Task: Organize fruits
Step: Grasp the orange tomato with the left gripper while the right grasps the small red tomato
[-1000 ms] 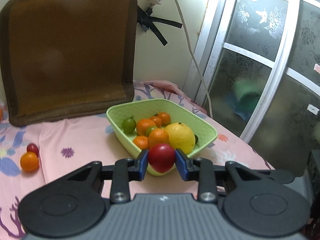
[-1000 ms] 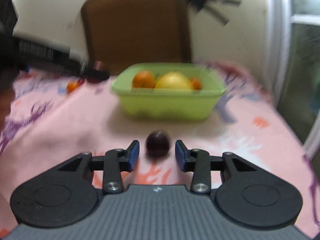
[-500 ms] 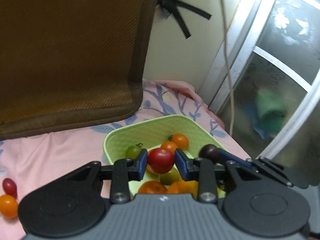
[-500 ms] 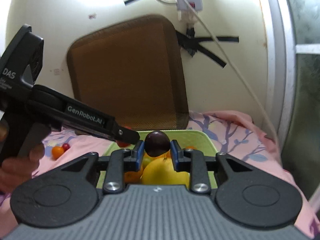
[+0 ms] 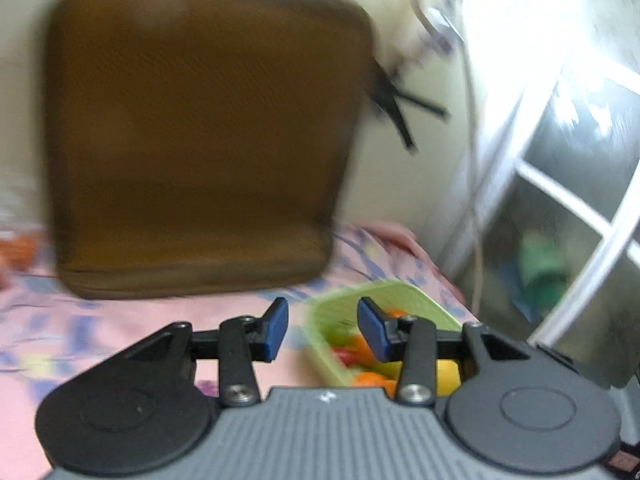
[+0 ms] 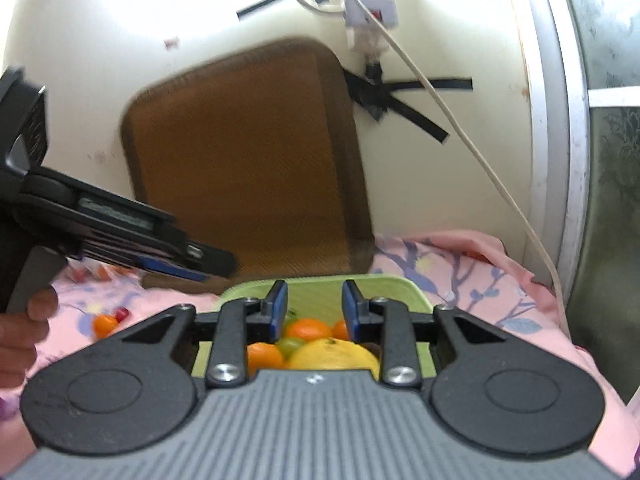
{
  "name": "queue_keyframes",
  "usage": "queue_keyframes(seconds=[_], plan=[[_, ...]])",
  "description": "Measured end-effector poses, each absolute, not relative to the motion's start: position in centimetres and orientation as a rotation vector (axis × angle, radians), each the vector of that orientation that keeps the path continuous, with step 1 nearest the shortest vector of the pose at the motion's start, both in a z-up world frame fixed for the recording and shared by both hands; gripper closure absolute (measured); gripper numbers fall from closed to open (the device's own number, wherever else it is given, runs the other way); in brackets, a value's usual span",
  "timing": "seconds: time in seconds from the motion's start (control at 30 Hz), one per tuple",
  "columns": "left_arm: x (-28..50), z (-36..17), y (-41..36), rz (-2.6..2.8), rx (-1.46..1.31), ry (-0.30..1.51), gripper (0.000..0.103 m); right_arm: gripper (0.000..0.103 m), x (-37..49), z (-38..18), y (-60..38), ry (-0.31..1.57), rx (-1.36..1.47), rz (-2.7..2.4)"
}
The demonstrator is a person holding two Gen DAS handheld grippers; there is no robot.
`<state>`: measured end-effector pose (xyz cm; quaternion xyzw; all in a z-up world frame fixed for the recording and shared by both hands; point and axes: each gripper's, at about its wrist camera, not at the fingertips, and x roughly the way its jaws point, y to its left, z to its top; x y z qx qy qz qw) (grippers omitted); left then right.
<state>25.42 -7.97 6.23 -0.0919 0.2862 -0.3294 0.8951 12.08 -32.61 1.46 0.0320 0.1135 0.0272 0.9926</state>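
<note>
The green basket [image 6: 404,286] holds oranges [image 6: 308,328], a big yellow lemon [image 6: 332,354] and small green fruit. My right gripper [image 6: 314,310] hovers over the basket's near side, open, with nothing between its blue pads. In the blurred left wrist view, my left gripper [image 5: 322,332] is opening, with nothing between its jaws, just left of the basket [image 5: 396,290]. A red tomato [image 5: 344,356] lies inside. In the right wrist view the left gripper [image 6: 216,266] sits left of the basket, held by a hand [image 6: 24,320].
A small orange [image 6: 105,323] and a red cherry tomato [image 6: 122,313] lie on the pink floral cloth [image 6: 460,272] at the left. A brown cushion [image 6: 248,160] leans on the wall behind the basket. A white cable [image 6: 480,160] hangs at the right, beside a glass door [image 5: 560,200].
The left gripper let go of the red tomato, which now lies in the basket, and swung away to the left. The right gripper released the dark plum; its jaws are empty.
</note>
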Motion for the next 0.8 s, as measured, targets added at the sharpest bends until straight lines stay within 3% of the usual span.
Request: queue_keyframes(seconds=[0.2,0.47,0.53,0.6,0.67,0.8], plan=[[24.6,5.0,0.1,-0.450,-0.175,0.584,0.063,0.071,11.3,2.1,-28.7,0.249,0.105,0.232],[25.8,-0.7,-1.2,-0.493,-0.078,0.683,0.064,0.071,17.1,0.6,-23.5,0.397,0.164,0.356],[26.4,-1.4,-1.6,-0.503,-0.099,0.689,0.056,0.071,18.6,0.3,-23.0,0.429,0.204,0.364],[26.8,-2.0,-1.5,-0.499,-0.108,0.691,0.056,0.071,19.7,0.1,-22.5,0.448,0.223,0.355],[27.3,-2.4,-0.9,-0.490,-0.133,0.699,0.068,0.071,20.9,-0.2,-22.1,0.467,0.236,0.353],[27.0,-2.5,0.9,-0.500,-0.174,0.710,0.069,0.071,22.8,-0.8,-20.8,0.499,0.230,0.375]])
